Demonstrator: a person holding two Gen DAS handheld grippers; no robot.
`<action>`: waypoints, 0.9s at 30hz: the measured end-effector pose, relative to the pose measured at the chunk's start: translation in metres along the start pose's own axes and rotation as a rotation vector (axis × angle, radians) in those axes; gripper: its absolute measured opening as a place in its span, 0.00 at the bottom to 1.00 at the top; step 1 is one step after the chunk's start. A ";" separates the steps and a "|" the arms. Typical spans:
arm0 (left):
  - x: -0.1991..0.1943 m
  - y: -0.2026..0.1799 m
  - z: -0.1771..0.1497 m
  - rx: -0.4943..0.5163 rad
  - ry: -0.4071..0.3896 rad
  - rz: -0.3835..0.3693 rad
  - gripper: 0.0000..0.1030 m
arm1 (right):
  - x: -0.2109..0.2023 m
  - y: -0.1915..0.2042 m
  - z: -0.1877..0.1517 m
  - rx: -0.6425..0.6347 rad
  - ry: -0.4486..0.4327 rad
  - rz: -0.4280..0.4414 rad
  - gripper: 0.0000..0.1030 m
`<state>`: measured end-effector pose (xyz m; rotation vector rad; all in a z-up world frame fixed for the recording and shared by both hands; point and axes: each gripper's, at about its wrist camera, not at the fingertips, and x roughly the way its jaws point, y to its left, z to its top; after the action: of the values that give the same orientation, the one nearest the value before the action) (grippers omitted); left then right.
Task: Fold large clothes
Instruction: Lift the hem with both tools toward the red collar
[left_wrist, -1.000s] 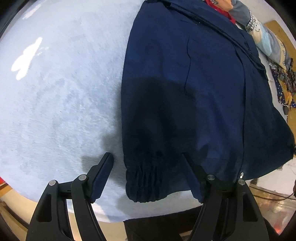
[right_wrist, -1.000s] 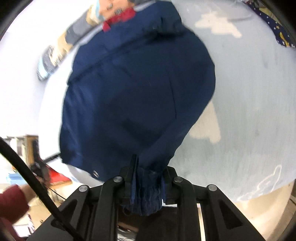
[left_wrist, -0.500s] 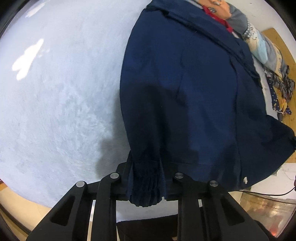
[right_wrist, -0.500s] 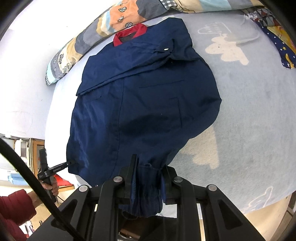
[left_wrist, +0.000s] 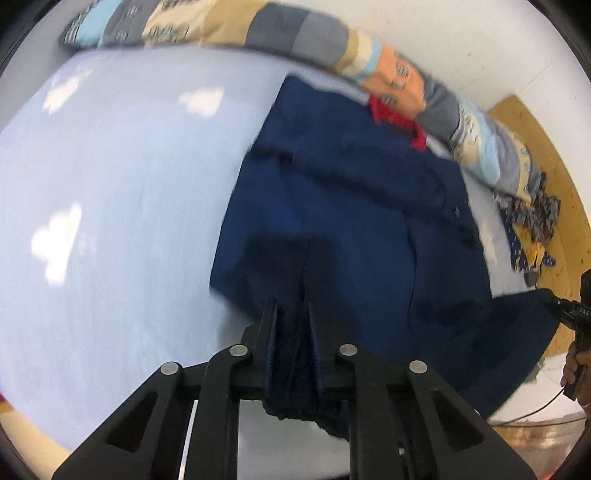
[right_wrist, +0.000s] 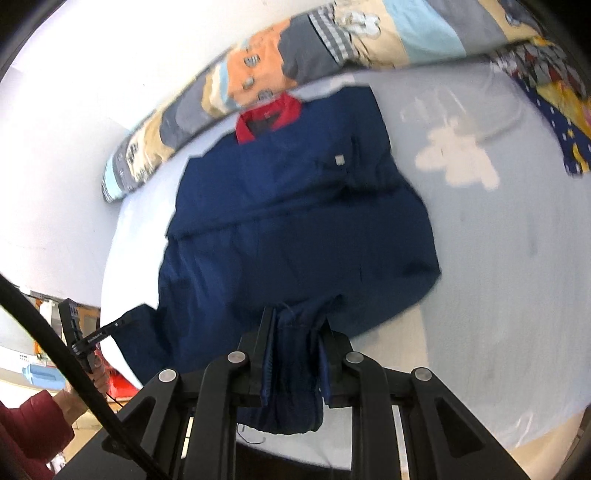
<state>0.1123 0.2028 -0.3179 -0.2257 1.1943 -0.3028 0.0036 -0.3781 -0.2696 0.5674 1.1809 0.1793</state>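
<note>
A dark blue jacket (left_wrist: 351, 221) with a red collar (left_wrist: 395, 118) lies spread on the light blue bed sheet (left_wrist: 110, 221), collar at the far side. My left gripper (left_wrist: 291, 306) has a gathered sleeve cuff (left_wrist: 295, 369) between its pads, which press on it as the jaws are closing. The lifted cuff hangs above the sheet. In the right wrist view the same jacket (right_wrist: 295, 221) stretches away, and my right gripper (right_wrist: 295, 317) is shut on the other cuff (right_wrist: 291, 387), also raised. Both sleeves pull up from the jacket's near corners.
A patchwork bolster (left_wrist: 295, 37) lies along the far edge by the white wall. A star-patterned cloth (right_wrist: 565, 122) is bunched at the far right corner. The bed's near edge runs just below both grippers. A hand (right_wrist: 98, 373) with a red sleeve (right_wrist: 29, 424) shows at lower left.
The left gripper went from open around the cuff to closed on it, then rose with it. The right gripper kept its grip and rose too; both views now reach the bolster.
</note>
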 end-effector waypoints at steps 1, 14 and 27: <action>0.001 -0.003 0.008 0.004 -0.014 -0.006 0.13 | 0.000 0.001 0.007 -0.003 -0.013 0.006 0.20; 0.023 -0.001 0.029 -0.019 0.094 -0.014 0.50 | 0.030 -0.014 0.046 0.002 -0.034 0.031 0.20; 0.029 0.042 -0.061 -0.240 0.301 0.018 0.71 | 0.035 -0.009 0.032 0.008 0.004 0.040 0.20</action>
<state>0.0697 0.2316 -0.3788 -0.3882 1.5309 -0.1802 0.0443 -0.3813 -0.2943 0.5982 1.1753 0.2105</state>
